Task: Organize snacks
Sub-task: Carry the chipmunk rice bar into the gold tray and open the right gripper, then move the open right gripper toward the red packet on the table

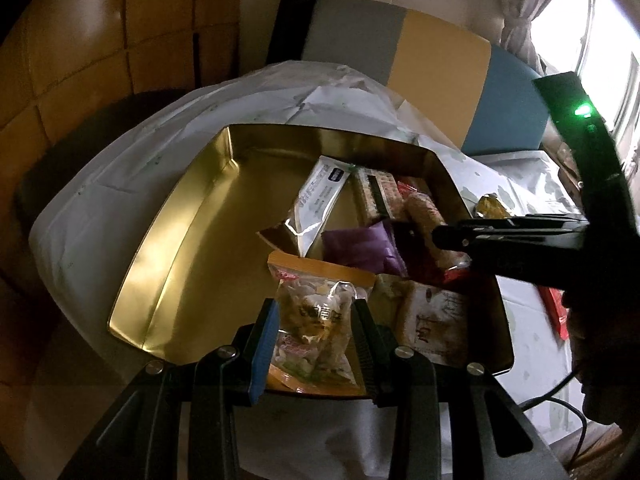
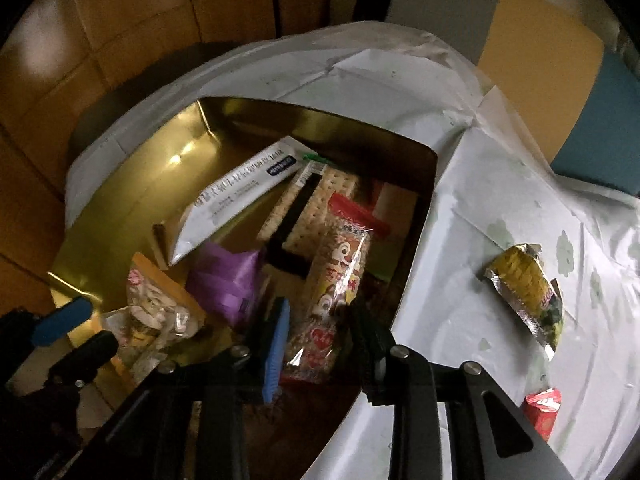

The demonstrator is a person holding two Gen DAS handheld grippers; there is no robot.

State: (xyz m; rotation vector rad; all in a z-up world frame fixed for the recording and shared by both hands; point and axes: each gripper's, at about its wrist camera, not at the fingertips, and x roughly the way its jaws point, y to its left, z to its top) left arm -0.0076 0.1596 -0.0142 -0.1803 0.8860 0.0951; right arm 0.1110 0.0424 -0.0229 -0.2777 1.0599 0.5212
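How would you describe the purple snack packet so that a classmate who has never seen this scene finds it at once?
Start at the gold tin on the white-covered table. Among the snacks piled in it, look just below the long white sachet. There lies the purple packet, the only purple wrapper, plain and glossy.
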